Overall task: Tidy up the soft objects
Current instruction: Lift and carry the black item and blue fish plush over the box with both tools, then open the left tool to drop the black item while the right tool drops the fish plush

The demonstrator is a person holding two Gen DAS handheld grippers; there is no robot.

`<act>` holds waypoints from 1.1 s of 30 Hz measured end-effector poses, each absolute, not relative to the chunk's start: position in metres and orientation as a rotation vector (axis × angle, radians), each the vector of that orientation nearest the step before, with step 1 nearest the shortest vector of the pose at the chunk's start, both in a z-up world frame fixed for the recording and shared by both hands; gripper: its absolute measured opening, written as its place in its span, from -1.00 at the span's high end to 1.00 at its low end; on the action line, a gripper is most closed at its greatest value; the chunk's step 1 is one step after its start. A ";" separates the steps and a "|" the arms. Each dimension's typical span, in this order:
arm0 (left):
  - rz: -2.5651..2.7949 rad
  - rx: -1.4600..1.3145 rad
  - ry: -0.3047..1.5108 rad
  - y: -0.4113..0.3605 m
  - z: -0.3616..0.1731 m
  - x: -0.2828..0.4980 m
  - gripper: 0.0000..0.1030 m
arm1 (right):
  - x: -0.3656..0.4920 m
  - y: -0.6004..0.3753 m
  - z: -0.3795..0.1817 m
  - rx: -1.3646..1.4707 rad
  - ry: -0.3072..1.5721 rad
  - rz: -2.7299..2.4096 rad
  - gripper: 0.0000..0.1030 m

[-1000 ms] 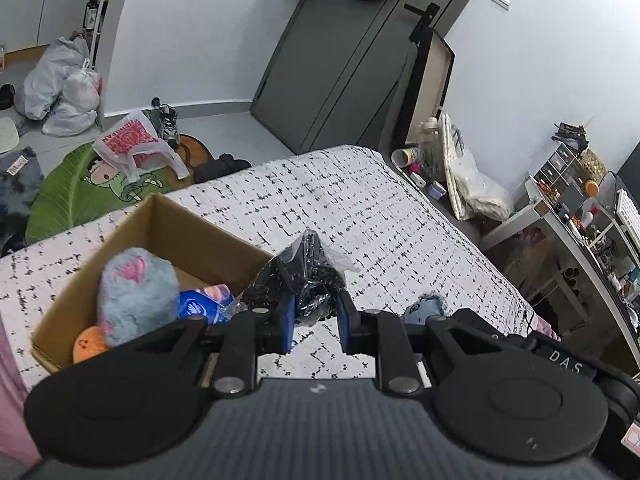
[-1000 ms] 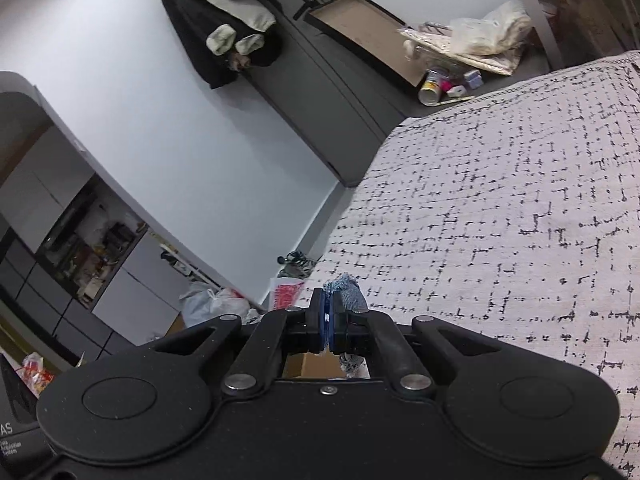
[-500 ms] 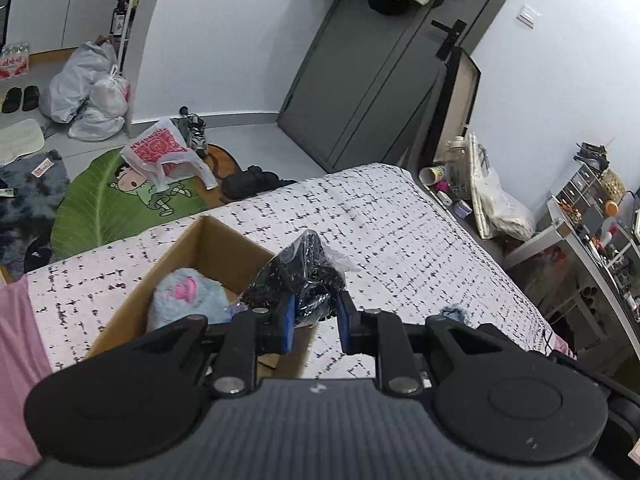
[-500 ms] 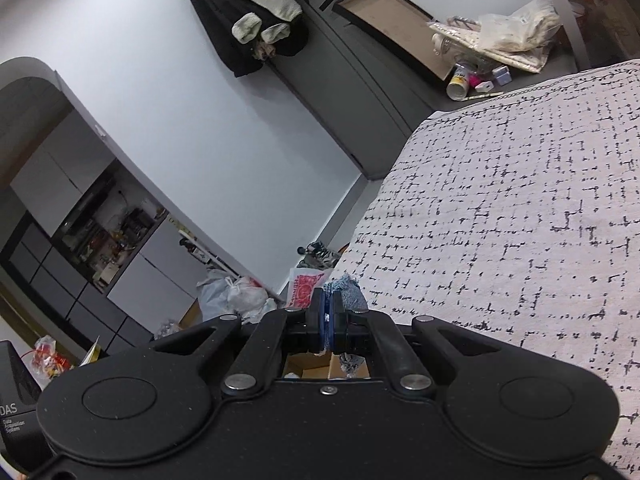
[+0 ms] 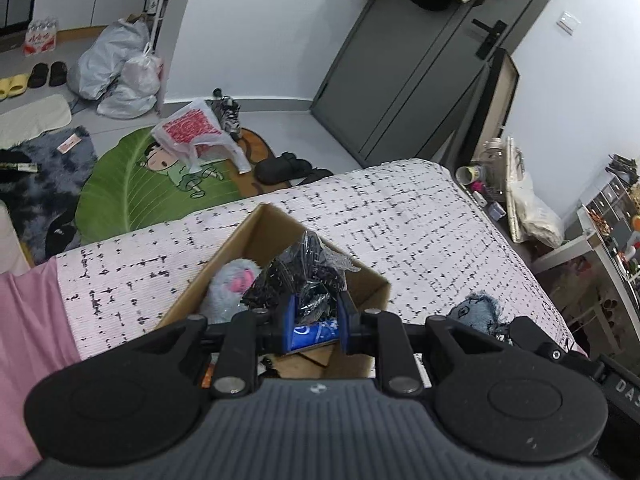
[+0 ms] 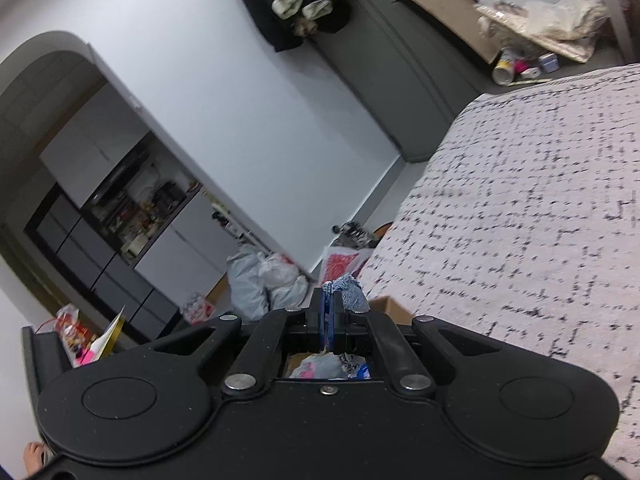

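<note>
two soft things are in hand at once. the left gripper (image 5: 314,320) has its jaws closed on a crinkly clear bag of black stuff (image 5: 304,276), and that bag hangs right over the open cardboard box (image 5: 256,232) sitting on the bed (image 5: 420,232). inside the box a grey plush toy (image 5: 232,284) with a pink patch fills the left side, and a blue packet (image 5: 316,330) shows beneath the fingers. the right gripper (image 6: 329,312) is pinched nearly closed on a blue knit cloth (image 6: 350,294), with the box edge just below and in front of it.

the step in hand looks like dropping the bag into the box. to do it well, lower the bag into the free space to the right of the plush toy before opening, so it settles inside and doesn't catch on the near wall or slide out over the rim. open the jaws fully and lift straight up, since the thin plastic may cling to the pads. the box looks light, so avoid nudging its wall. keep the right gripper off to the side until the left is out, then bring the cloth over the same gap.
</note>
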State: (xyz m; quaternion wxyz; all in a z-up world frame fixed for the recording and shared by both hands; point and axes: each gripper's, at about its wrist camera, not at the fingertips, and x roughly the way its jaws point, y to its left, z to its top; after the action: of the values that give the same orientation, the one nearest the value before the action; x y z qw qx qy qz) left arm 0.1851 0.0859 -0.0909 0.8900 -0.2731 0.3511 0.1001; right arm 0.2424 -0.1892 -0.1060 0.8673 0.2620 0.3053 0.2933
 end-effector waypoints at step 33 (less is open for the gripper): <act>0.166 -0.616 0.806 0.082 -0.106 0.235 0.39 | 0.252 -0.159 -0.140 0.539 0.831 0.526 0.01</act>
State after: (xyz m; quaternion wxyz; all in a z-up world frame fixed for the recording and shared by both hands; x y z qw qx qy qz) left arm 0.2347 0.0819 -0.1060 0.8708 -0.2944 0.3856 0.0794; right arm 0.2517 -0.1589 -0.1402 0.8468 0.2555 0.3942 0.2496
